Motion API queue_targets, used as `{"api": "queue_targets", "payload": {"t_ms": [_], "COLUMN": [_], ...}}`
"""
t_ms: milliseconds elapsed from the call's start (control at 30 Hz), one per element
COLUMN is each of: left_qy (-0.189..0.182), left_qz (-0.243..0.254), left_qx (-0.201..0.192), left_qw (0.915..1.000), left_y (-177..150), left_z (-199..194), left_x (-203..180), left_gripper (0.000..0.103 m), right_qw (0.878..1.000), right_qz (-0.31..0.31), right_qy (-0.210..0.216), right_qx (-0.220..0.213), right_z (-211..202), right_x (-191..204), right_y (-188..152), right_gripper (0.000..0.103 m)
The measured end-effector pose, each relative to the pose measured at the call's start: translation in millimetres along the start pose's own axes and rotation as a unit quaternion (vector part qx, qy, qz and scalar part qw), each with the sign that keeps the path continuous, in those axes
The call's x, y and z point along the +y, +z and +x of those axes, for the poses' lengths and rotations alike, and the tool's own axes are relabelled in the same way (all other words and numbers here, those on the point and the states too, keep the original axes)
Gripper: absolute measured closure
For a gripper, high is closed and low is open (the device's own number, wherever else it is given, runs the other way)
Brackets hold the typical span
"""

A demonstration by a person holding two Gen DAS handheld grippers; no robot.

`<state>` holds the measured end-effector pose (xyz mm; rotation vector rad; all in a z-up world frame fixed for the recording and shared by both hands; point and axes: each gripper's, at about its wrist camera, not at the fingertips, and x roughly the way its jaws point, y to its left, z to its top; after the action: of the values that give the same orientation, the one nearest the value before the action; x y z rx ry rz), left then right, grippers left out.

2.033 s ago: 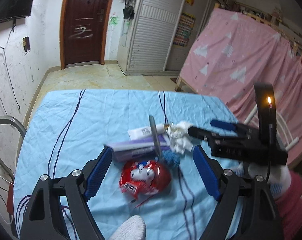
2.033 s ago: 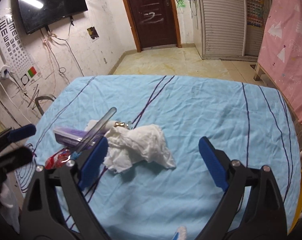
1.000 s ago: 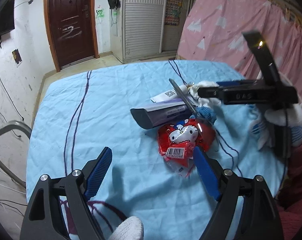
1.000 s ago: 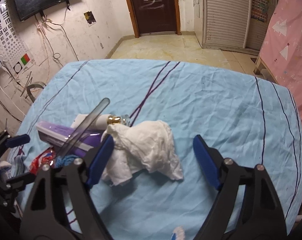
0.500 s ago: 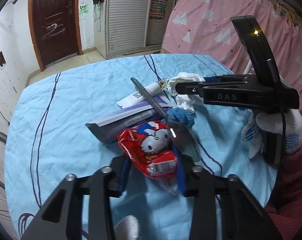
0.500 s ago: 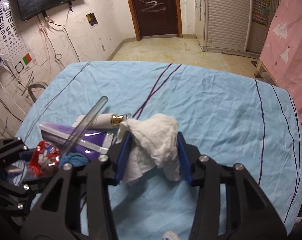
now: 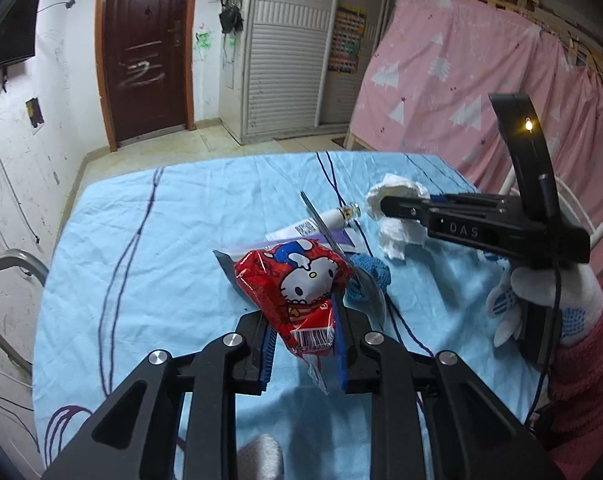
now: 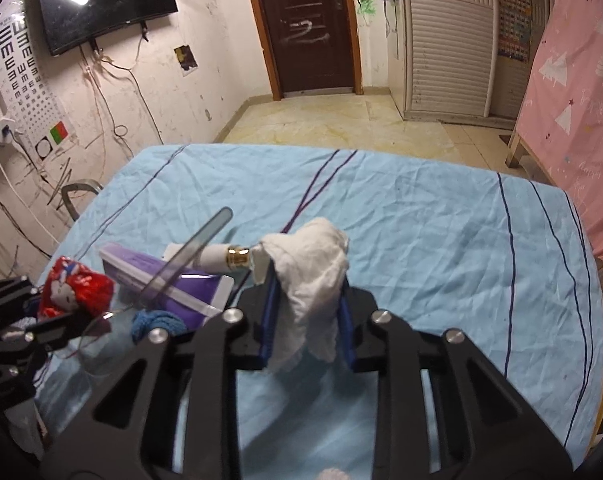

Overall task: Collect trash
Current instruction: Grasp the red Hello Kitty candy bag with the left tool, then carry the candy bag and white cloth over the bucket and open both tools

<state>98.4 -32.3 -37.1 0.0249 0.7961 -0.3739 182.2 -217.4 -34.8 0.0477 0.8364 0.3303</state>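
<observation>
Blue striped cloth (image 8: 441,232) covered the table, with a dark door (image 8: 309,24) beyond its far edge. Near the table's left edge, the left gripper (image 7: 303,344) pinched a red cartoon-cat wrapper (image 7: 293,280), lifted clear of the cloth. Nearer the middle, the right gripper (image 8: 307,320) squeezed a crumpled white tissue (image 8: 313,272). Just left of the tissue lay a purple box (image 8: 169,280), a white tube (image 8: 217,258) and a blue knitted scrap (image 8: 157,322).

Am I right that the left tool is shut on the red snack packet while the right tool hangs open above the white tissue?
Not quite: the right tool is shut on the white tissue, as the right wrist view shows. The left tool is indeed shut on the red snack packet.
</observation>
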Motion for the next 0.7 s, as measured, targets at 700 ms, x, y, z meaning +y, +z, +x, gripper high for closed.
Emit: {"api": "queue_targets", "payload": {"t_ms": [700], "left_qy": [0.021], "left_qz": [0.000], "left_qx": [-0.062], "left_qw": [0.9979], "left_y": [22], "left_z": [-46], "left_x": [-34], "left_gripper": [0.089], "right_qw": [0.992], "right_qz": [0.058], "right_qy": [0.006], "right_qx": [-0.113], "right_z": [-87], "right_x": [-44], "right_y": [-15], "right_gripper": [0.078]}}
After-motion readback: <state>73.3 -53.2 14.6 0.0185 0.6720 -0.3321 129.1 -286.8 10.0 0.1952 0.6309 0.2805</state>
